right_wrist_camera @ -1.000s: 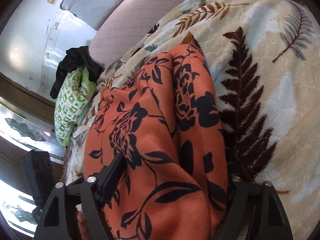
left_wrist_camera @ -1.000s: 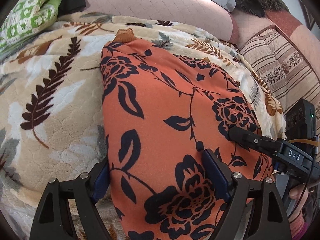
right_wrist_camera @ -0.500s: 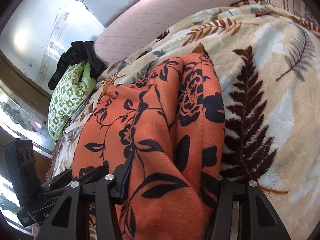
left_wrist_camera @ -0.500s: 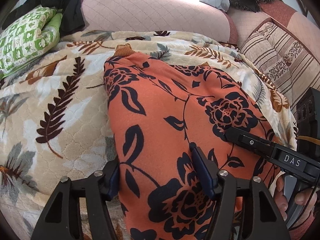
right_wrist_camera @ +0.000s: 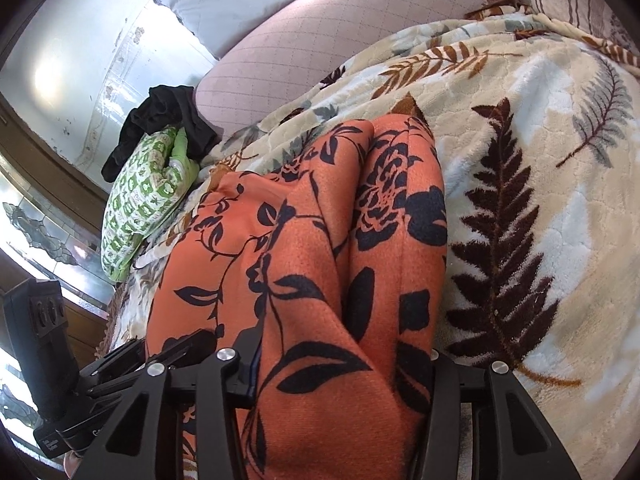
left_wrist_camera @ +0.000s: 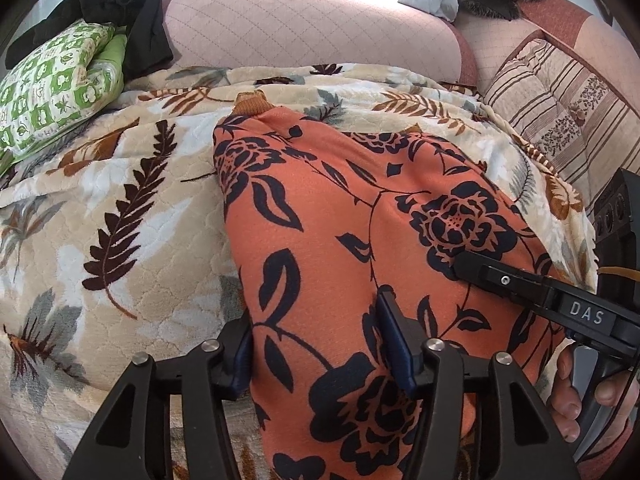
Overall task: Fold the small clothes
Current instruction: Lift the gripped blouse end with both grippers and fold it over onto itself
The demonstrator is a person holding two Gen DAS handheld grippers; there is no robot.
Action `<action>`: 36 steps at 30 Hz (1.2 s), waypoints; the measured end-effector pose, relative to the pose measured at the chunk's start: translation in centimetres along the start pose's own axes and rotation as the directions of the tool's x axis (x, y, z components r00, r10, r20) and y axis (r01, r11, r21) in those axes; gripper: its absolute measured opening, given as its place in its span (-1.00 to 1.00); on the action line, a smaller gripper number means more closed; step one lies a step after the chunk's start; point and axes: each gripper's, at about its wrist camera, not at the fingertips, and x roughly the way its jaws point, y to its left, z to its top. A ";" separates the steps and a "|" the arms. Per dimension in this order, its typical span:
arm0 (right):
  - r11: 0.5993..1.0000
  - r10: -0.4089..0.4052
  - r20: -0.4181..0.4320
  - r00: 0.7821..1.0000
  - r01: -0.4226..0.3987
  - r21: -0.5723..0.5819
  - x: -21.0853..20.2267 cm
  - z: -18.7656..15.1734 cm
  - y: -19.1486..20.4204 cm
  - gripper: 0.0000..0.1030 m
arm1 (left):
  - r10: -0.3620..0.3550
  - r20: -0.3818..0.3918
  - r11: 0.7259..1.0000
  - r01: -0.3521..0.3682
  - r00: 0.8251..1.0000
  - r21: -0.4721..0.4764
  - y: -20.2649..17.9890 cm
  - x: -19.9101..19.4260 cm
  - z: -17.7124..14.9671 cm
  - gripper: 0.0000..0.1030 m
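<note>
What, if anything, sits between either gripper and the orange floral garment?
Nothing visible. The left gripper has the near edge of the orange floral garment bunched between its pads, and the right gripper pinches a fold of it too; both have just been closing on the cloth. The leaf-print blanket beyond is bare.

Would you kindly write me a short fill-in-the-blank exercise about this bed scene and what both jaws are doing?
1. The orange garment is printed with dark ____.
2. It lies on a cream blanket patterned with ____.
3. The black cloth lies partly on the ____-and-white checked pillow.
4. The left gripper and the right gripper, jaws having just been closing, each have the ____ garment between the jaws.

Missing words: flowers; leaves; green; orange
</note>
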 end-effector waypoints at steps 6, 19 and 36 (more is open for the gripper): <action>1.000 0.015 -0.015 1.000 -0.014 0.024 0.2 0.0 -0.7 -0.02 | 0.029 -0.014 0.999 -0.029 0.999 0.021 -0.1 0.8 0.0 0.53; 0.999 0.016 -0.007 1.000 -0.016 0.035 0.4 -0.2 -0.7 0.06 | -0.085 0.014 0.996 0.085 0.996 -0.023 0.3 0.8 -0.7 0.00; 0.994 0.080 0.128 0.989 -0.069 -0.086 -2.5 -0.5 5.4 -0.08 | 0.047 0.172 0.998 -0.053 0.984 0.030 1.1 -6.4 -0.2 -0.16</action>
